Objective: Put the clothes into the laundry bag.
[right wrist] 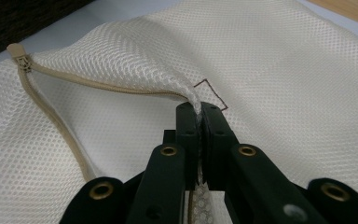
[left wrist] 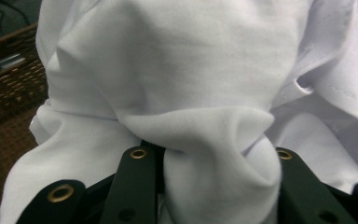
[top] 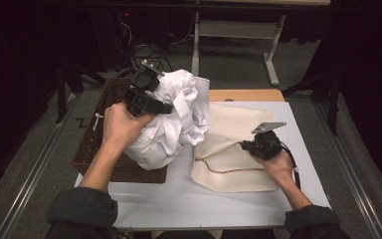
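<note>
Left tool [left wrist: 214, 186] grips my bunched white garment [top: 171, 117] above the basket [top: 92, 144]; right tool [right wrist: 199, 116] pinches the mesh bag [right wrist: 270, 84].

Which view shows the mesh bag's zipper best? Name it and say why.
The right gripper view: the zipper runs close and sharp, its open tan track curving toward the right gripper. The high view shows it as a thin tan line on the mesh bag.

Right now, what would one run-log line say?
left gripper: shut on white garment | right gripper: shut on mesh bag edge | bag zipper: open
</note>
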{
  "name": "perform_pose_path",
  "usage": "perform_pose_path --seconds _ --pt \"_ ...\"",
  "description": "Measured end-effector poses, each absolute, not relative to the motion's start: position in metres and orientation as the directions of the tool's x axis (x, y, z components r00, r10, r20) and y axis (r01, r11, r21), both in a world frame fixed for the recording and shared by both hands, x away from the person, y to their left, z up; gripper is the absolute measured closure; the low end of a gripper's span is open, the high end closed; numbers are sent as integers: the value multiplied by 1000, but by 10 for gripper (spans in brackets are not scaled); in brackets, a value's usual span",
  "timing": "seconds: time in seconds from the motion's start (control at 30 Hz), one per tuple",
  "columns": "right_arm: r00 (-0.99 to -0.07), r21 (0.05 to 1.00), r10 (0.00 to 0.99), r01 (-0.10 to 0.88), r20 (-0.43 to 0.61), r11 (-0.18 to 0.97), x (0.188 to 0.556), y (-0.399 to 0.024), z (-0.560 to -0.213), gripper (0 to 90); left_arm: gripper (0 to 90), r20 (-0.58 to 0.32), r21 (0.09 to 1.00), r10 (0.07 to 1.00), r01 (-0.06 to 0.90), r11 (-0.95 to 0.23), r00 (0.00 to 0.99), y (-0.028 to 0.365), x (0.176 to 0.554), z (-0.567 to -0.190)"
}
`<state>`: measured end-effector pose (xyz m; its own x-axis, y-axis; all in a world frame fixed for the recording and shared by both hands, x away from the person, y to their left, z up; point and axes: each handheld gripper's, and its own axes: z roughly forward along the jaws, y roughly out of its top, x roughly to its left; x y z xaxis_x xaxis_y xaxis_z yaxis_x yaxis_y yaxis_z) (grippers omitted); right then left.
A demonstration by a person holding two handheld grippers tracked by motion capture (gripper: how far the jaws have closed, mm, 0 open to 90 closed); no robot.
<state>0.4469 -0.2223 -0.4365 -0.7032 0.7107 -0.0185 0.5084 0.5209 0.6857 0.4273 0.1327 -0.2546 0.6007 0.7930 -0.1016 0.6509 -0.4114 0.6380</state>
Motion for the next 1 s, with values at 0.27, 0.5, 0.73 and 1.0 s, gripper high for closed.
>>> perform_pose_path --seconds 0.27,0.5,0.73,1.0 --pt "-688 680 725 517 -32 520 457 -220 -436 880 671 -124 630 715 611 -478 688 99 421 -258" --pt "-674 683 739 529 -23 504 461 -226 -437 880 663 -136 602 655 588 -541 743 60 417 -274" --pt "-672 687 741 530 -17 497 461 -231 -438 880 651 -157 575 611 575 -582 776 27 418 -304" --pt "-682 661 731 537 -25 524 461 -232 -445 880 634 -167 542 590 573 -614 790 10 411 -351"
